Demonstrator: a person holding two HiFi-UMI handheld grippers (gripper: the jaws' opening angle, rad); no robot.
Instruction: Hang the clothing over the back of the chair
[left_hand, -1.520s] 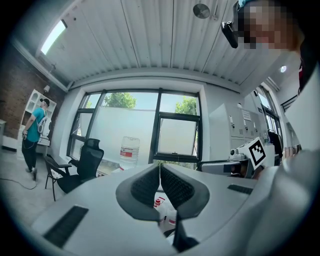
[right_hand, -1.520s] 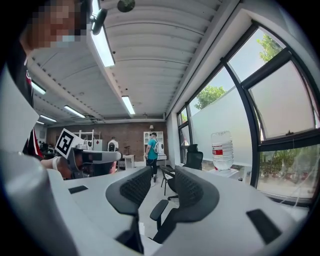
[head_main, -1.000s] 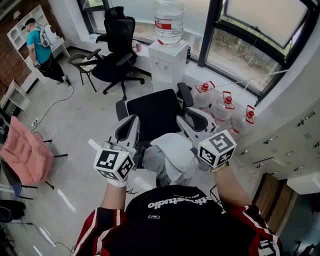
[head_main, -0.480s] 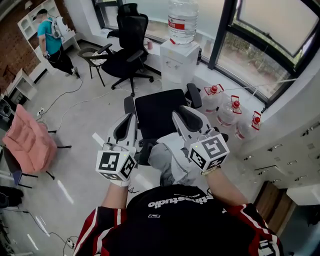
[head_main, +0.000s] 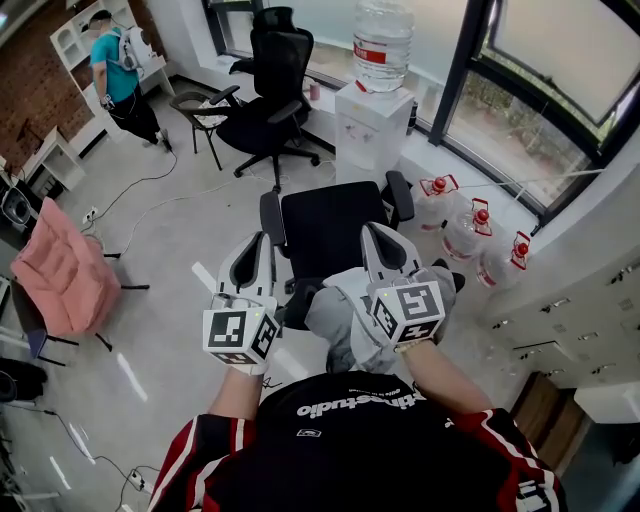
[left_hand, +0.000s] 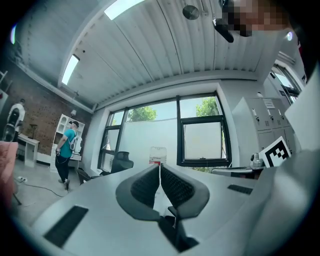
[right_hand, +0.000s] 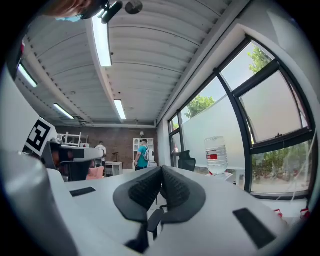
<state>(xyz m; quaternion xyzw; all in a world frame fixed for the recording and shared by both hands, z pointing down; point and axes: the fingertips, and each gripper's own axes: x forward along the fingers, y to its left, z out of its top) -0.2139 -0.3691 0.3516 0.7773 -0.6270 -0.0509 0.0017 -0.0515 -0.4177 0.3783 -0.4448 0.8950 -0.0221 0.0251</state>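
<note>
A grey garment (head_main: 342, 312) lies draped over the back of the black office chair (head_main: 322, 226) right in front of me. My left gripper (head_main: 254, 244) hovers to the left of the garment, pointing level at the chair, jaws shut and empty; in the left gripper view (left_hand: 159, 172) the pads meet with nothing between them. My right gripper (head_main: 377, 234) is above the garment's right side, also level. In the right gripper view (right_hand: 161, 175) its jaws are shut with nothing in them. Neither gripper holds the cloth.
A second black chair (head_main: 266, 108) and a water dispenser (head_main: 375, 122) with a bottle (head_main: 382, 40) stand by the windows. Water jugs (head_main: 470, 228) sit on the floor at right. A pink-draped chair (head_main: 62, 276) is at left; a person (head_main: 120, 78) stands far left. Cables cross the floor.
The right gripper's jaws, open a second ago, have closed empty. Both grippers have drifted a little over the chair back; the garment stays draped where it was.
</note>
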